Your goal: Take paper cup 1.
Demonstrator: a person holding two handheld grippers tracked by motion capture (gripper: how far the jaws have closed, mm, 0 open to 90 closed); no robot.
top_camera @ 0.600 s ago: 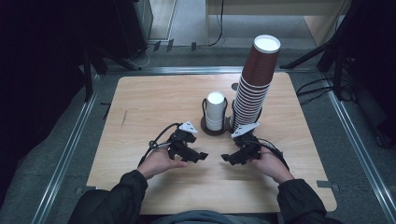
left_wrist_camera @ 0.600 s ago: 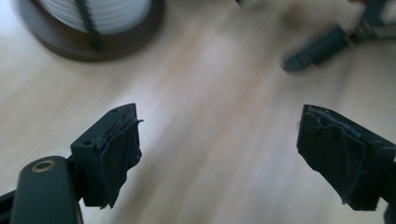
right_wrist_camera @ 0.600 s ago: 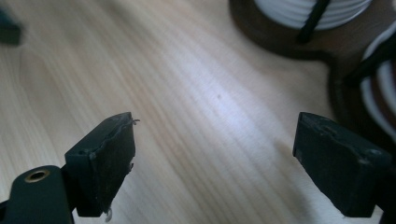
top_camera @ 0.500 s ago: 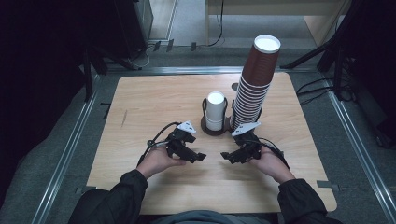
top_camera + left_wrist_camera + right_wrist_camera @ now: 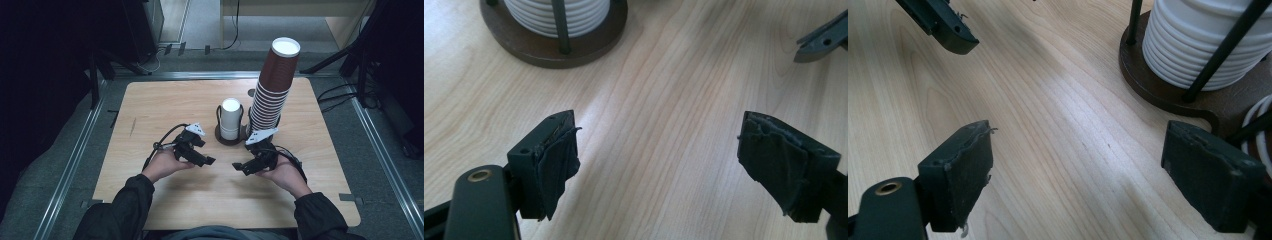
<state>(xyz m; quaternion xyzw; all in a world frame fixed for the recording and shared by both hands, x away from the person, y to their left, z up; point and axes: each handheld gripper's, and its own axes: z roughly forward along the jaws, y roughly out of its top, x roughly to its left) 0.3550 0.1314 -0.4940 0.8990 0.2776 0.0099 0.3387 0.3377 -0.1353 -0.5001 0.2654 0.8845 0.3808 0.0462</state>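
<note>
White cup stack [image 5: 230, 119] just beyond both open hand-held grippers, untouched.

One wooden table [image 5: 165, 105], one cup holder [image 5: 220, 136], two cup stacks, two claws.

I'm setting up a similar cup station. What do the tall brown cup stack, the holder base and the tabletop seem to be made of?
Cup stack: probably paper, matte brown outside, white inside at the top rim. Holder base: looks like dark-stained wood, smooth satin, with thin black rods that may be metal. Tabletop: light wood or wood veneer, with visible grain lines and a soft sheen.
</note>
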